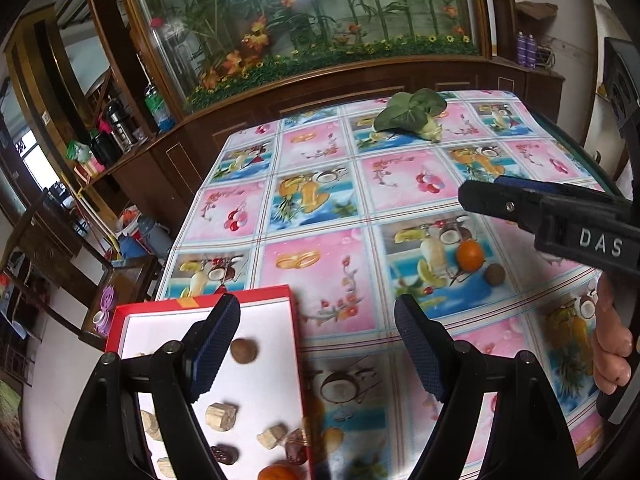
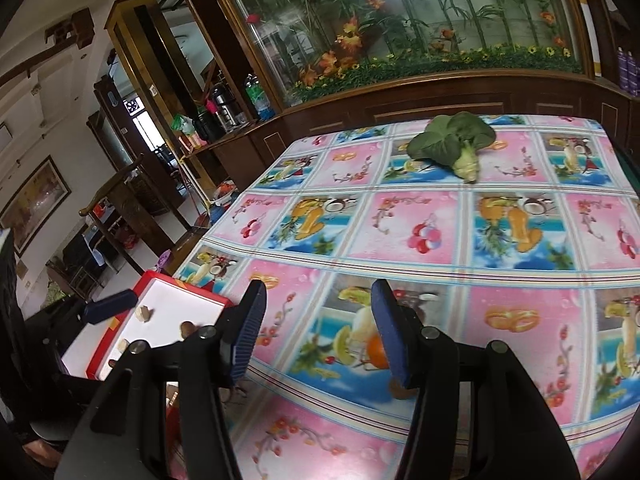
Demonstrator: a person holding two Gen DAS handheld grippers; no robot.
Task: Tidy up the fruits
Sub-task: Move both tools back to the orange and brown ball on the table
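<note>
On the tablecloth right of the box (image 1: pixel 294 322), orange (image 1: pixel 470 255) and nut (image 1: pixel 495 274) still loose; your right gripper (image 2: pixel 318 326) released above them, left gripper (image 1: pixel 318 344) released, empty; next, descend, clamp orange.

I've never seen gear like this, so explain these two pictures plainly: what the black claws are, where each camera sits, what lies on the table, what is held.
There is no robot here. A person holds two hand-held grippers, each with a camera looking along its jaws.

The left gripper is open and empty over a red box containing a brown nut, pale chunks and other bits. The same view shows the right gripper from the side and a hand.

The right gripper's own view shows it open and empty above an orange and a second brown nut on the patterned tablecloth. A leafy green vegetable lies at the far end.
</note>
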